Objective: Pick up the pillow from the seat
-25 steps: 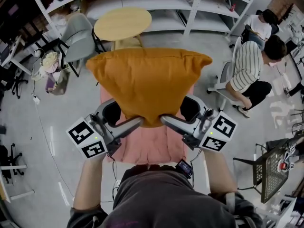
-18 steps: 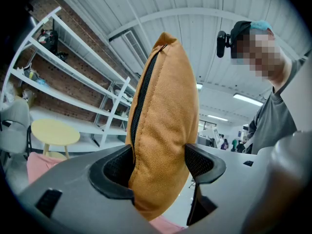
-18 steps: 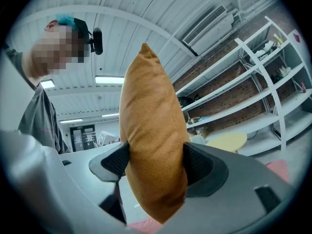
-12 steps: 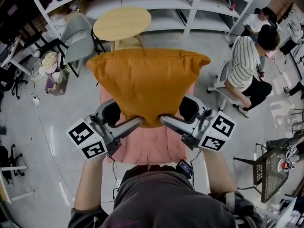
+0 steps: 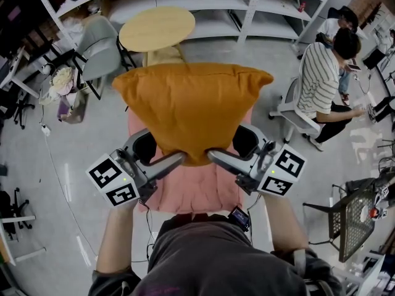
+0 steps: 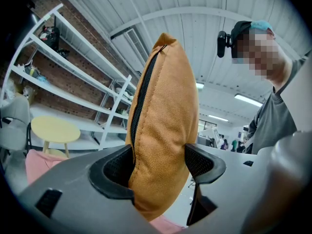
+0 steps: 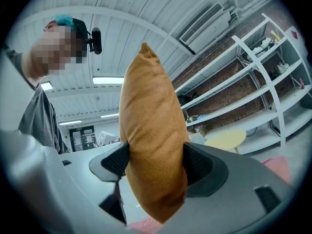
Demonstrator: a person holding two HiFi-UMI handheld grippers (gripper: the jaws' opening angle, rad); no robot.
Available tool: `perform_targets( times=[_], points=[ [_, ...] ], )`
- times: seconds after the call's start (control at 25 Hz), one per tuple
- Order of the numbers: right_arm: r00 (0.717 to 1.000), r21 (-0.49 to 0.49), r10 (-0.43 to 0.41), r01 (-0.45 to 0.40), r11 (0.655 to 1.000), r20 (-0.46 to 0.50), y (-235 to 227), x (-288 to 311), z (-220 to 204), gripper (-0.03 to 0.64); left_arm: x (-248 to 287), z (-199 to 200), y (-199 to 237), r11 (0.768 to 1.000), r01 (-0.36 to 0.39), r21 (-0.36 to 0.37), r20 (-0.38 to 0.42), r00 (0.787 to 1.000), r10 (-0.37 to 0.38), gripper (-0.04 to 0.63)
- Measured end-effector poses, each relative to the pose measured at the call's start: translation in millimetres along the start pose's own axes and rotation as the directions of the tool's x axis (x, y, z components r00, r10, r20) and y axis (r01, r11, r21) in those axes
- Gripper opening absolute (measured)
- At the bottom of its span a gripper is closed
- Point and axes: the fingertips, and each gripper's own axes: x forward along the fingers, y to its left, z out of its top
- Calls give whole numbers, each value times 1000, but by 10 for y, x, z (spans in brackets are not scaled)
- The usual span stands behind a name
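Note:
An orange pillow [image 5: 192,106] hangs in the air above the pink seat [image 5: 185,187], held by its near edge from both sides. My left gripper [image 5: 179,159] is shut on the pillow's lower left part; in the left gripper view the pillow [image 6: 163,130] stands edge-on between the pads, zipper toward the left. My right gripper [image 5: 213,156] is shut on the lower right part, and in the right gripper view the pillow [image 7: 152,145] is squeezed between both pads. The pillow hides most of the seat.
A round yellow table [image 5: 157,28] and a grey chair [image 5: 102,48] stand beyond the pillow, with white shelving [image 5: 259,5] behind. A person in a striped shirt [image 5: 321,79] sits on a chair at the right. A black wire basket [image 5: 352,217] stands lower right.
The pillow and both grippers hold still. The seated person at the right has shifted and leaned further right.

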Motion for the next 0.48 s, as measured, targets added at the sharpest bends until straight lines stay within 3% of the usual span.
perform_targets(
  times=[0.48],
  points=[
    [1000, 6, -3, 3, 1000, 2, -28, 24, -11, 342, 7, 2, 38, 1000, 5, 2, -4, 1000, -5, 345]
  ],
)
